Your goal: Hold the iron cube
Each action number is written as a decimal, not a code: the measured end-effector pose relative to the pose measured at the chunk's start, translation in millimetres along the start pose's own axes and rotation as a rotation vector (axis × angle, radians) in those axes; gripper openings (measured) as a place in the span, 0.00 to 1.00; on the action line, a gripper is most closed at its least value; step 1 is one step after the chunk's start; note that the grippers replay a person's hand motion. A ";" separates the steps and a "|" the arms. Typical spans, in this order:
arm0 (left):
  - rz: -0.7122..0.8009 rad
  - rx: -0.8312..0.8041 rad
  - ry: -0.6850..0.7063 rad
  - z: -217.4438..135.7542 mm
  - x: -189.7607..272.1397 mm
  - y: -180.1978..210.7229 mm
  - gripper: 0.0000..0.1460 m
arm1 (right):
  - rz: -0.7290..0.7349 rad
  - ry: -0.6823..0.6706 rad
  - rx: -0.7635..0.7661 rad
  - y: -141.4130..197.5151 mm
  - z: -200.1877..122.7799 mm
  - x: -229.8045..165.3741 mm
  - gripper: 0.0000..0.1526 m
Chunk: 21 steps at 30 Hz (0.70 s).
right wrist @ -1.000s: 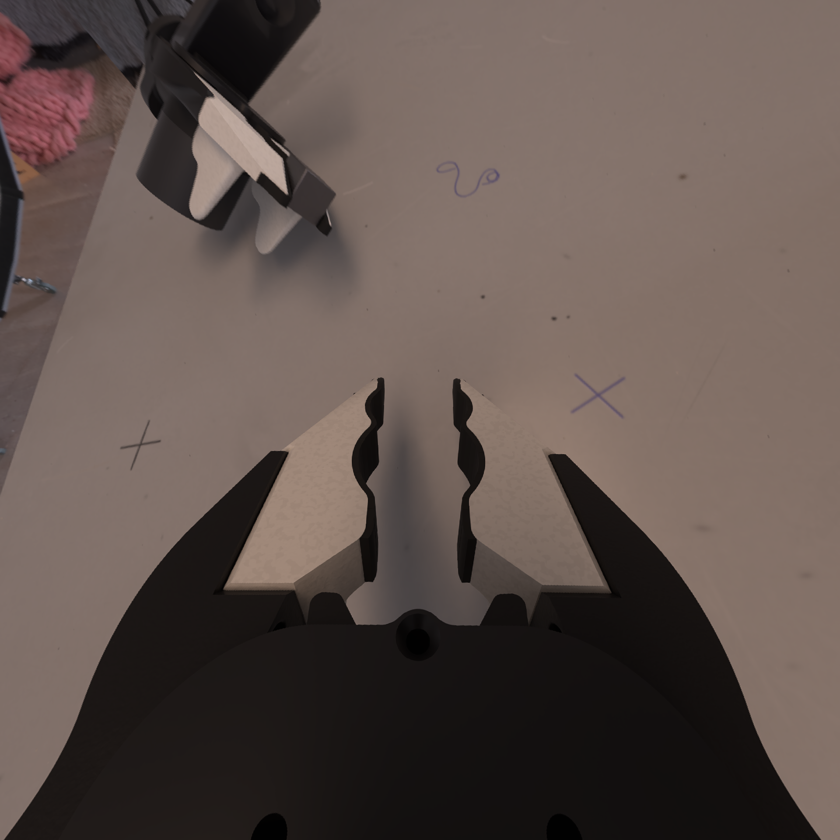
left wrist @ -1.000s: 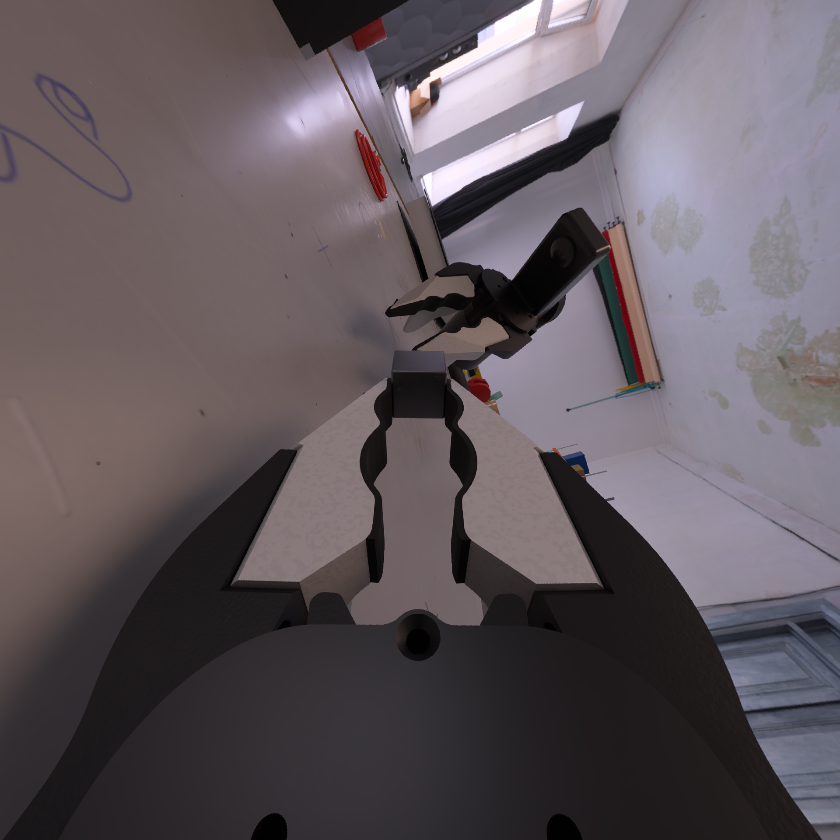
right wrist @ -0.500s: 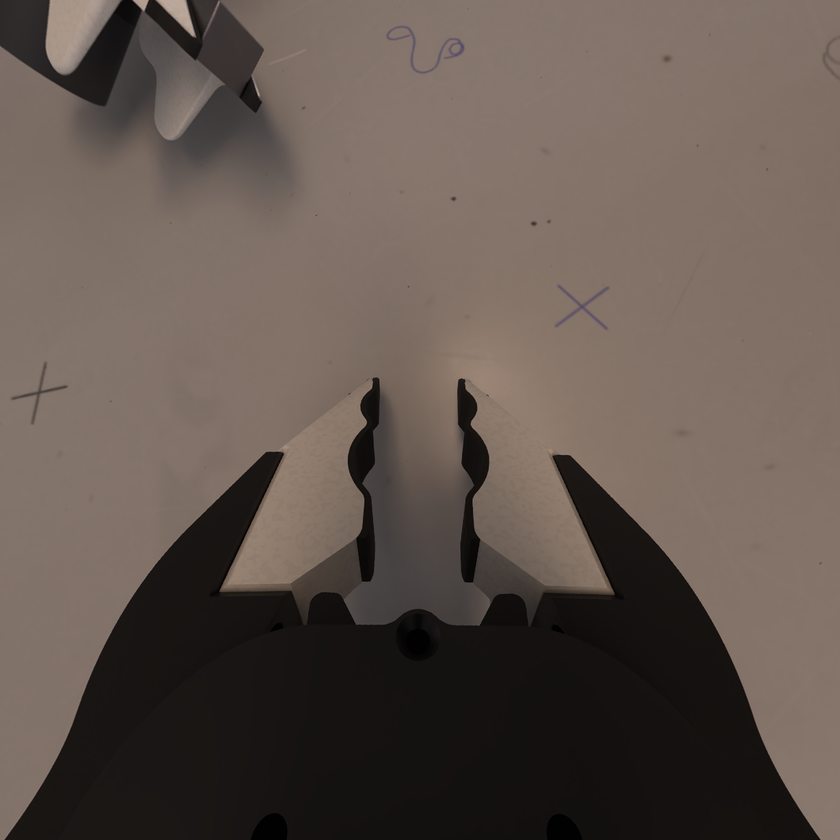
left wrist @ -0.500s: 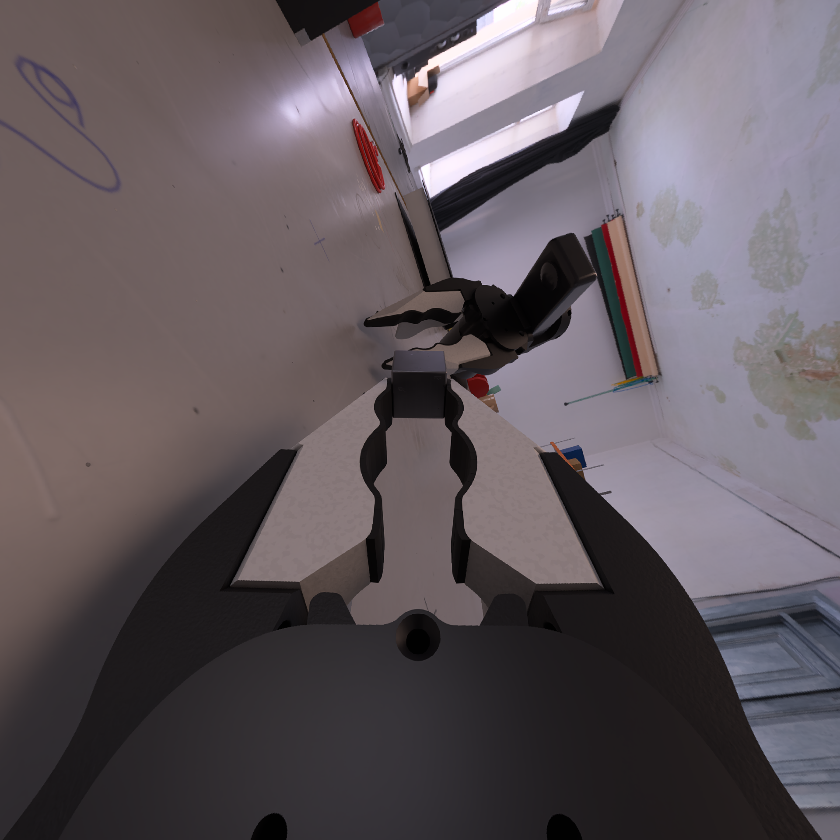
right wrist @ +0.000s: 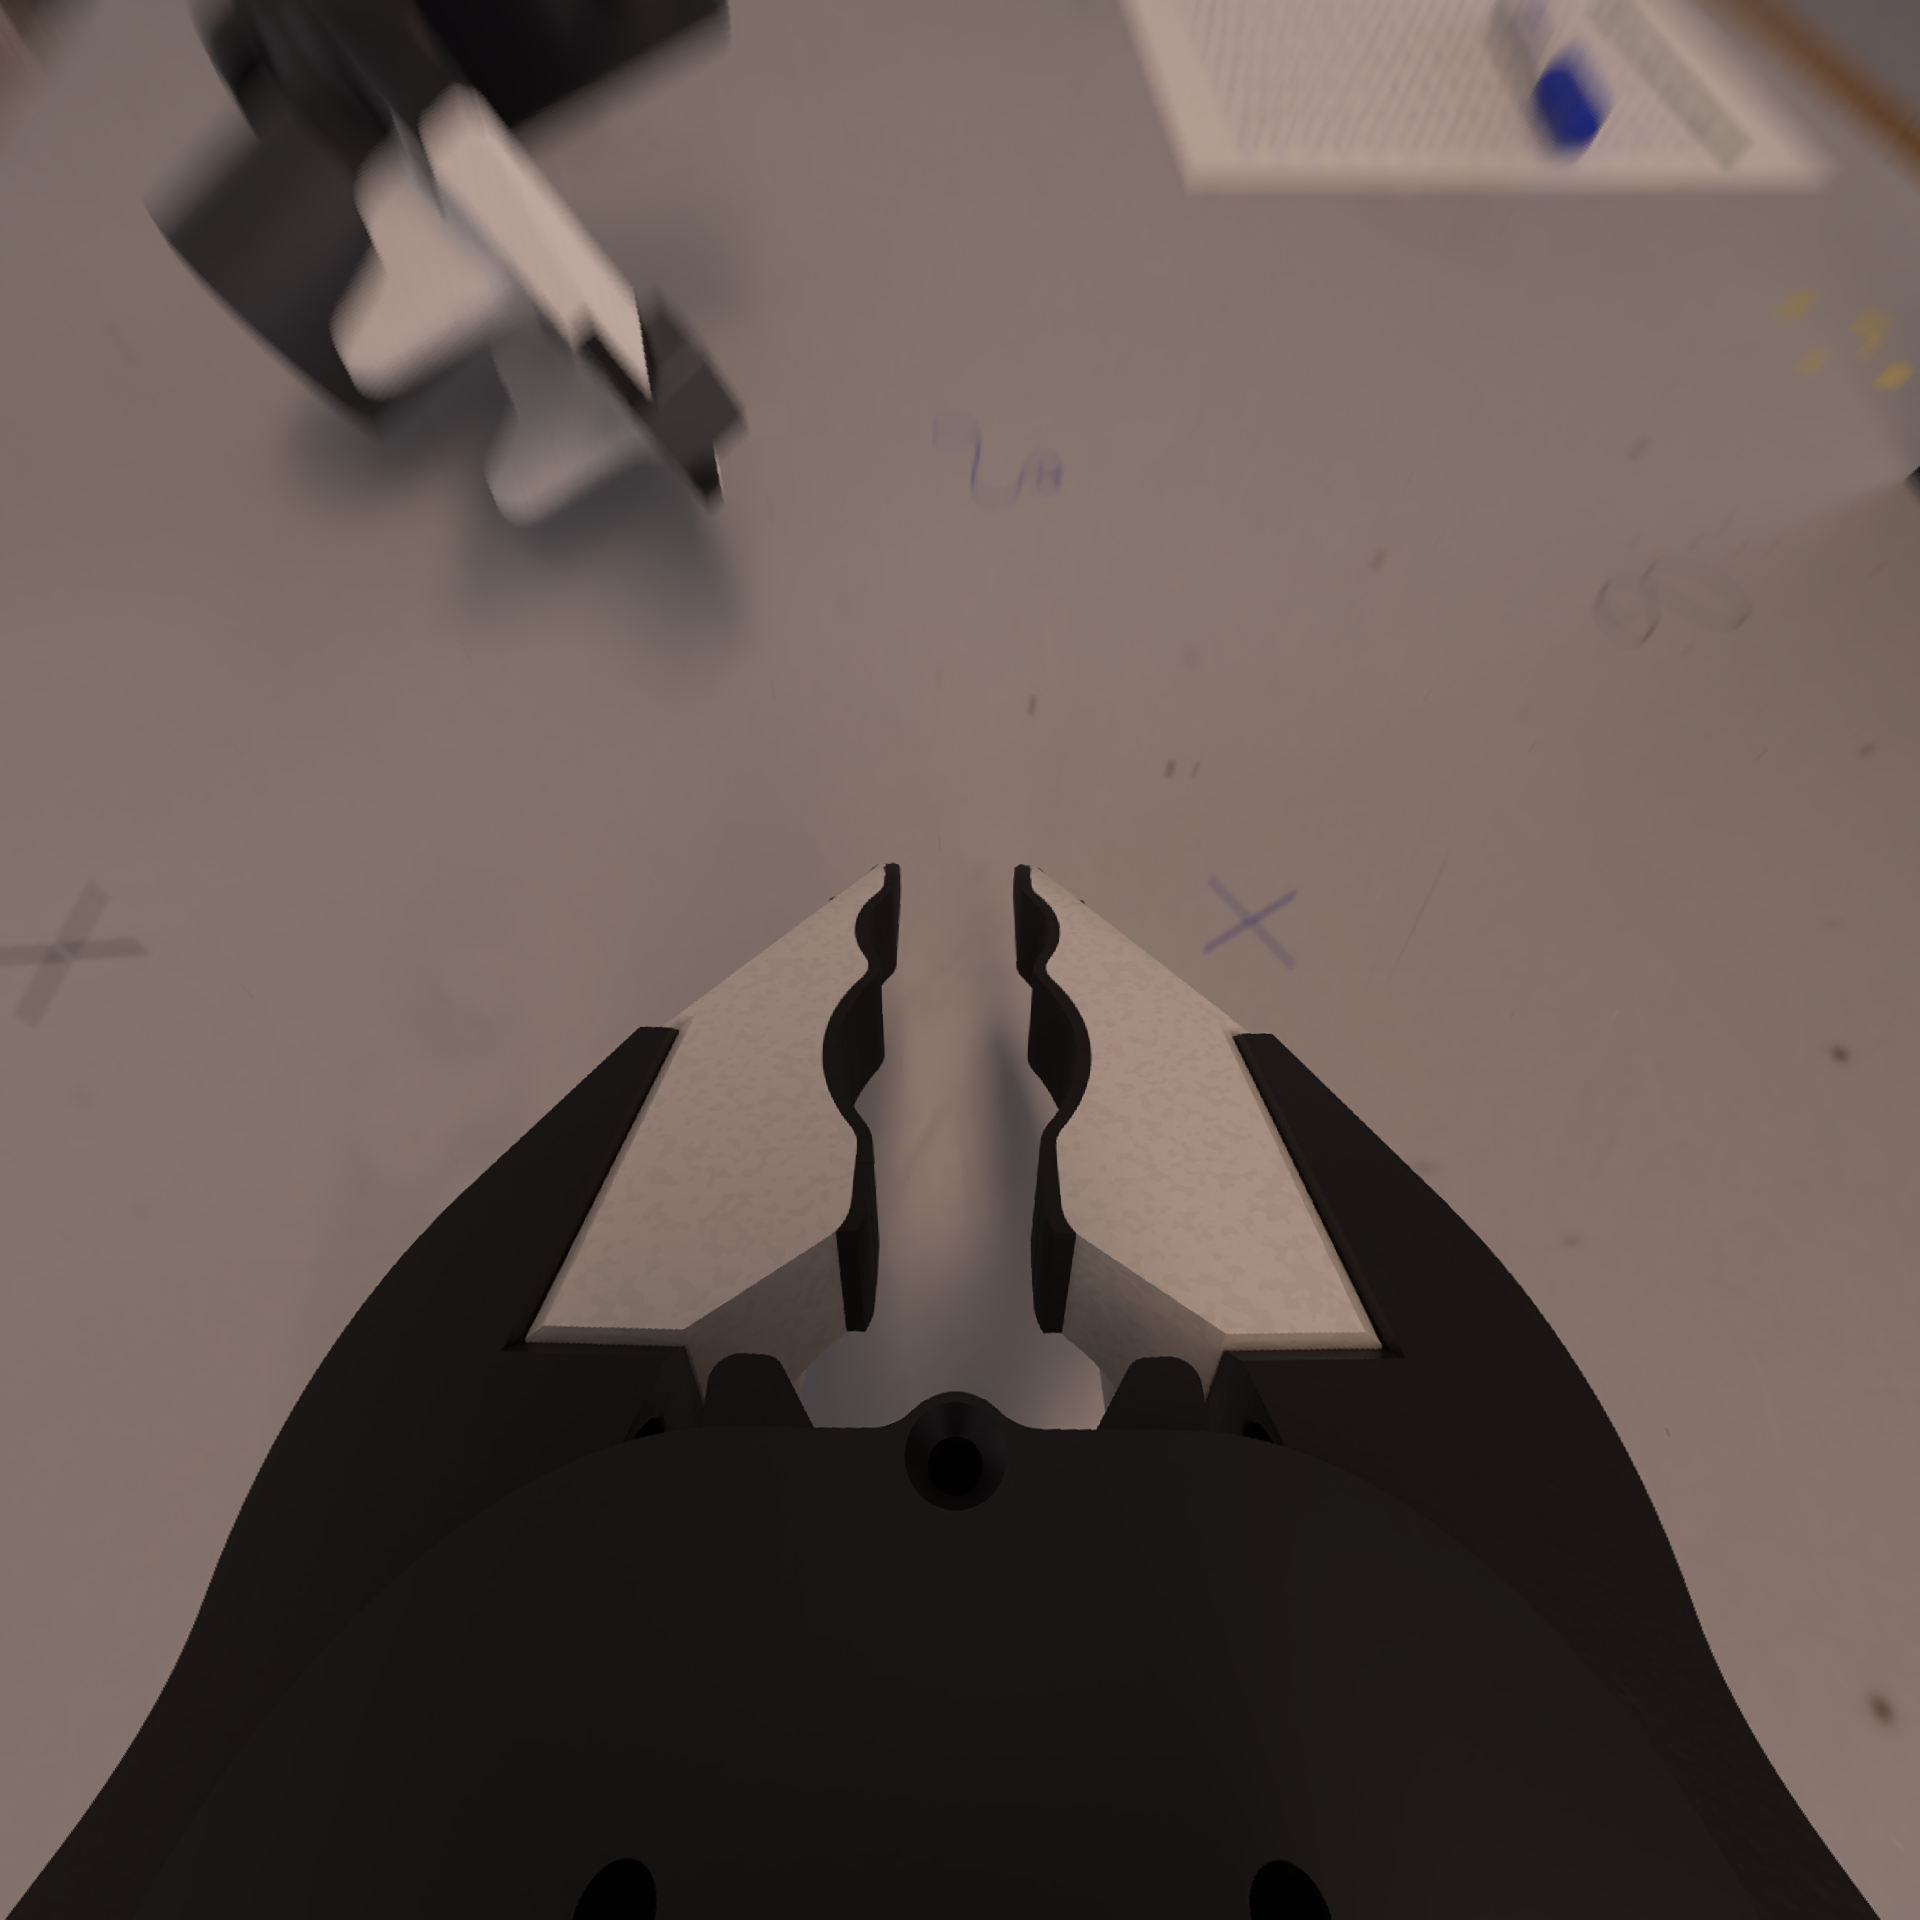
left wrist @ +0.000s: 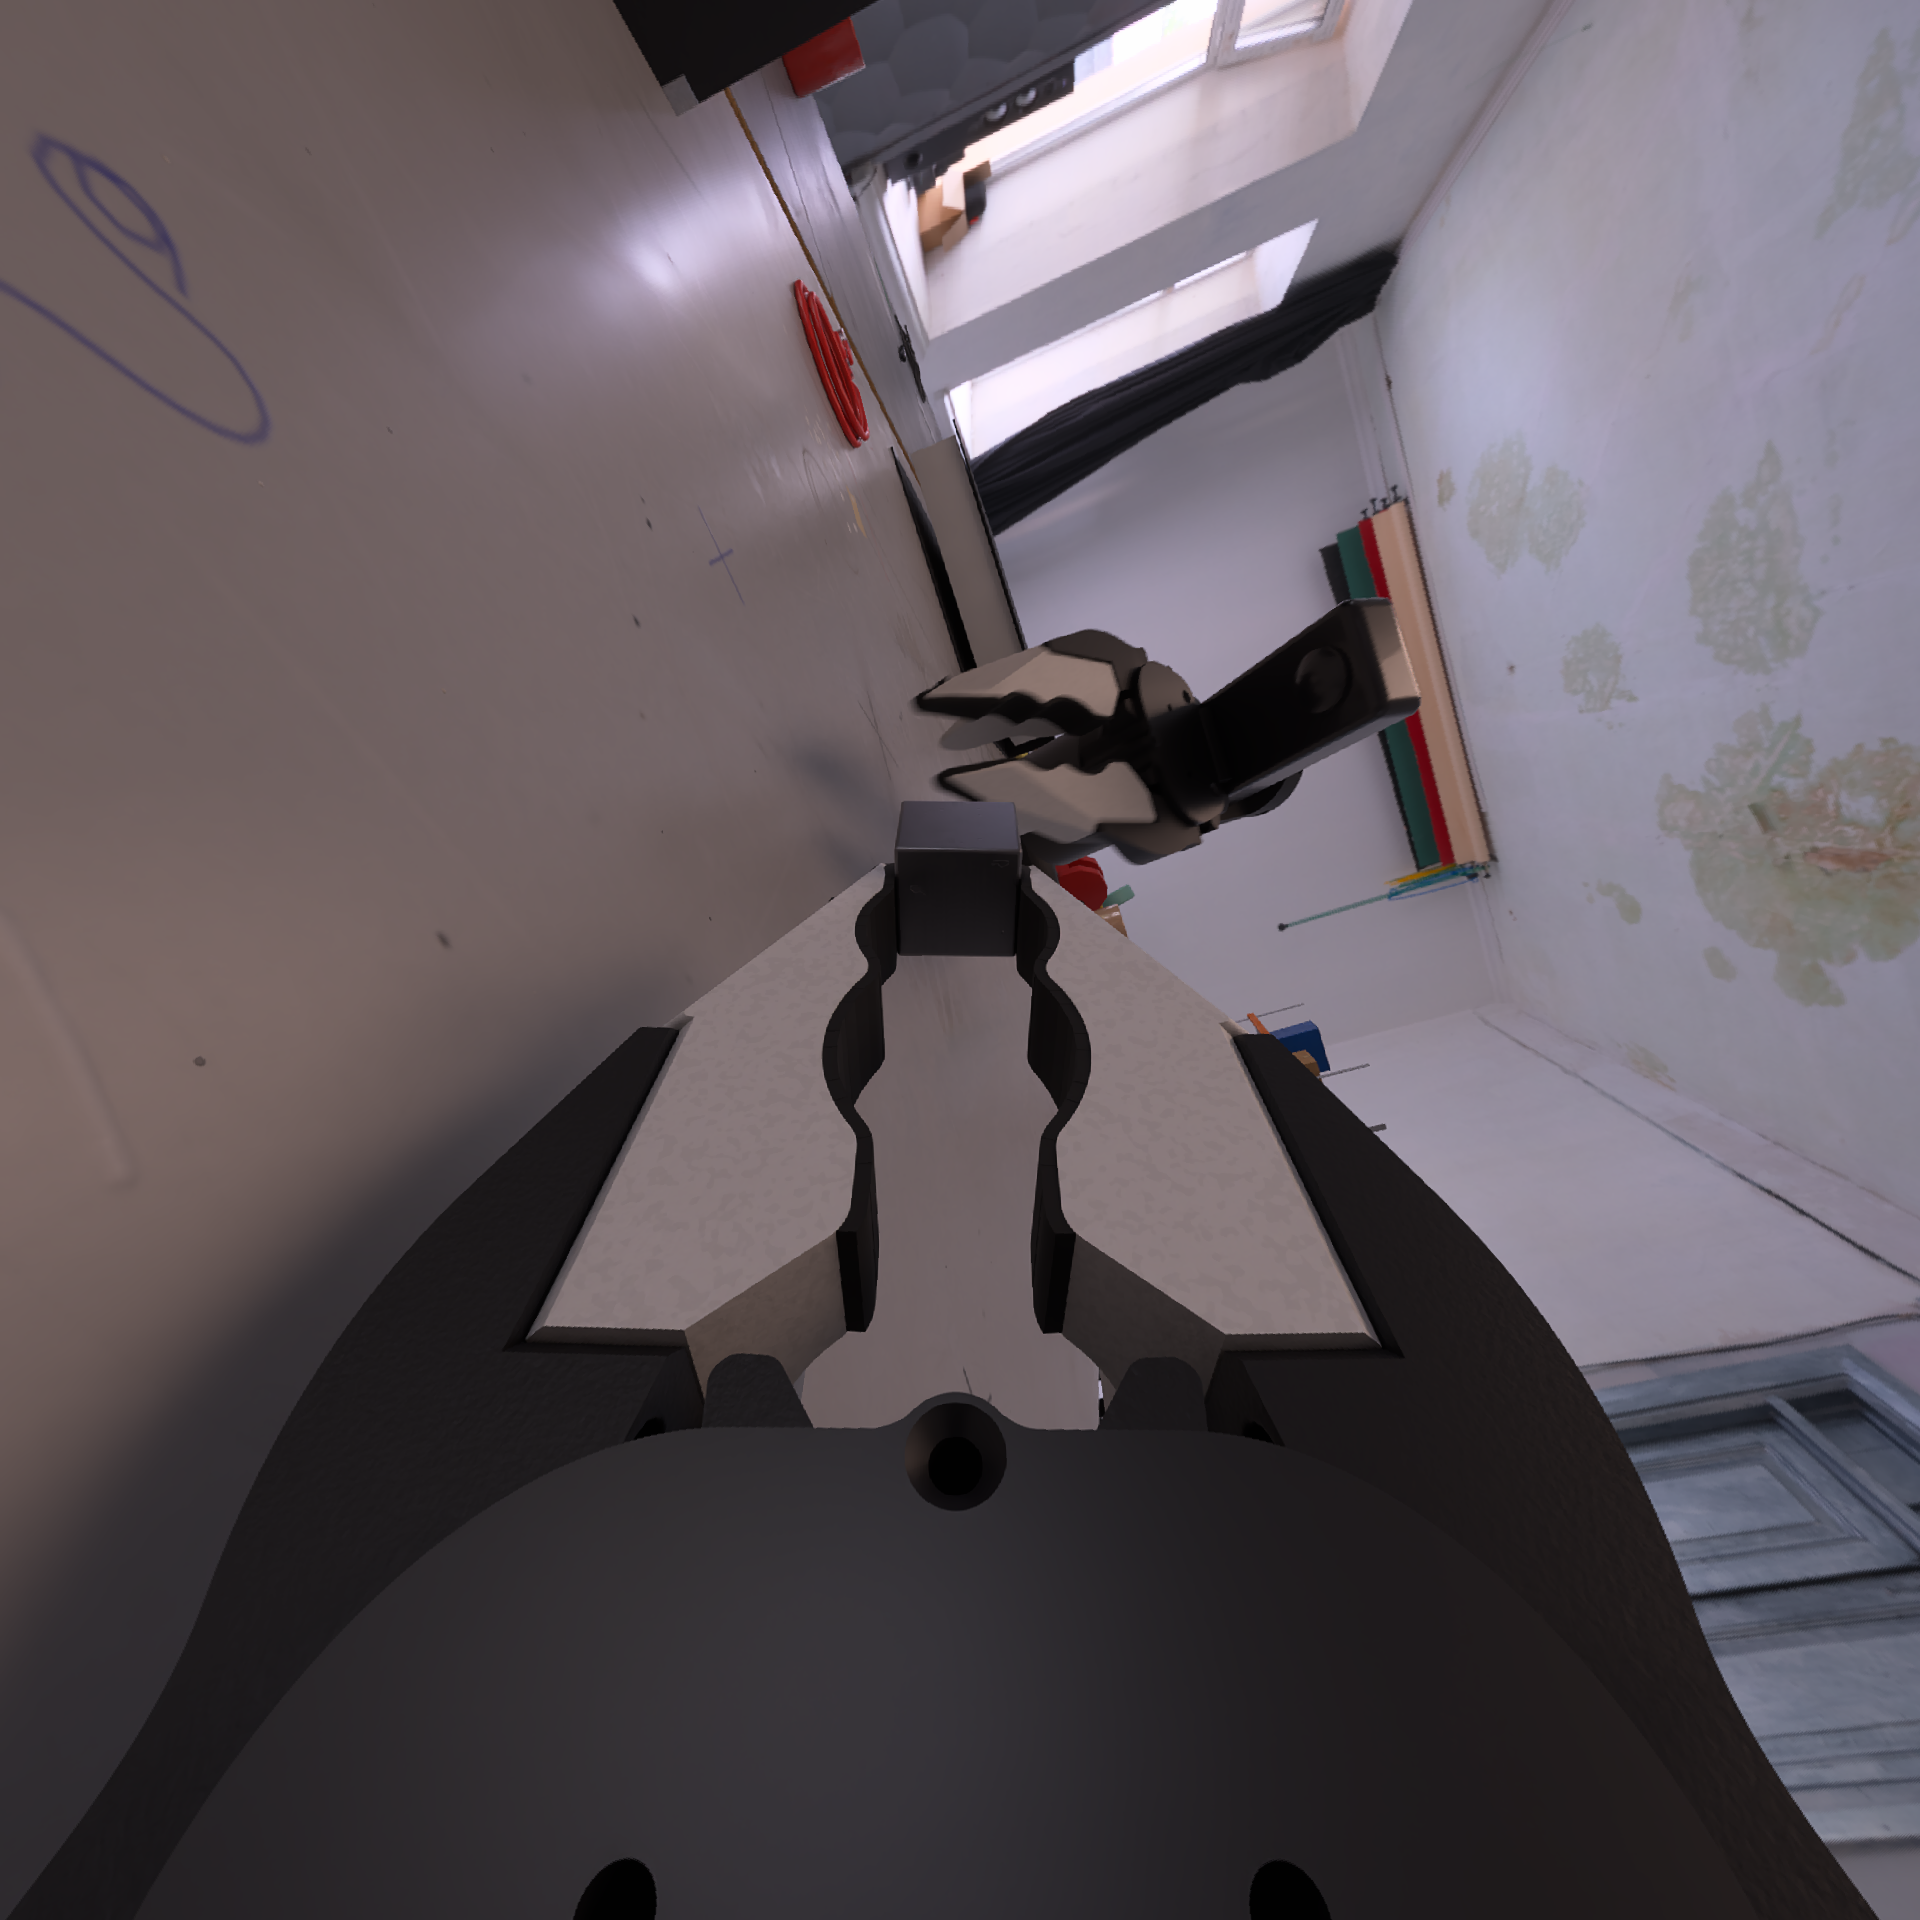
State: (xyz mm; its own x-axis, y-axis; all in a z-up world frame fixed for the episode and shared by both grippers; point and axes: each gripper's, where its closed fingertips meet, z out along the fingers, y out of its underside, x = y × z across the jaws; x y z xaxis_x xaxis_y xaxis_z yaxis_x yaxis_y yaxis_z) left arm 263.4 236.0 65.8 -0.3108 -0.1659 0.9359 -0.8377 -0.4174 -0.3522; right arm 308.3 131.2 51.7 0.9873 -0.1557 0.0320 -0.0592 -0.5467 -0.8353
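My left gripper [left wrist: 956, 883] is shut on the iron cube [left wrist: 956, 883], a small dark block pinched between its fingertips and held off the grey table [left wrist: 416, 675]. The view is rolled, with the table on the left. My right gripper [right wrist: 956, 878] is open and empty, pointing down at the table [right wrist: 1351, 727]. It shows beyond the cube in the left wrist view [left wrist: 987, 743], jaws apart. The left gripper [right wrist: 686, 436] shows blurred at the upper left of the right wrist view, with the cube [right wrist: 691, 400] at its tips.
Pen marks lie on the table: crosses [right wrist: 1247, 923] [right wrist: 62, 951] and a squiggle [right wrist: 997, 473]. A white gridded pad [right wrist: 1455, 94] with a blue object [right wrist: 1569, 99] lies at the far right. A red ring-shaped thing [left wrist: 831, 364] lies farther along the table.
The right gripper has drawn back and tilted, bringing the left gripper and the white pad into its view. The left gripper keeps the cube and has barely moved.
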 end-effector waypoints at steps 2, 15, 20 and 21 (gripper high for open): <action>-0.001 0.002 0.001 -0.2 0.0 -0.2 0.15 | 0.049 -0.013 0.137 -22.5 -12.5 2.7 0.19; -0.006 0.007 0.003 -0.6 -0.1 -1.0 0.15 | 0.130 0.080 -0.021 11.3 -7.0 29.0 0.23; -0.008 0.009 0.010 -1.0 0.7 -1.4 0.15 | 0.203 0.218 -0.067 20.6 -5.0 49.6 0.22; -0.007 0.009 0.011 -1.0 0.8 -1.4 0.15 | 0.224 0.259 -0.077 22.7 -3.9 54.4 0.22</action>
State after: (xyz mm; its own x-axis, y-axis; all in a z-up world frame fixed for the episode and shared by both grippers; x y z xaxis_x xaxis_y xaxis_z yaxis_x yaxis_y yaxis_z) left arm 263.9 237.3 67.1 -0.3097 -0.1527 0.9385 -0.8362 -0.4262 -0.3452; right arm 360.1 107.1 36.6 0.8791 -0.4767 -0.0010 -0.2905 -0.5341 -0.7940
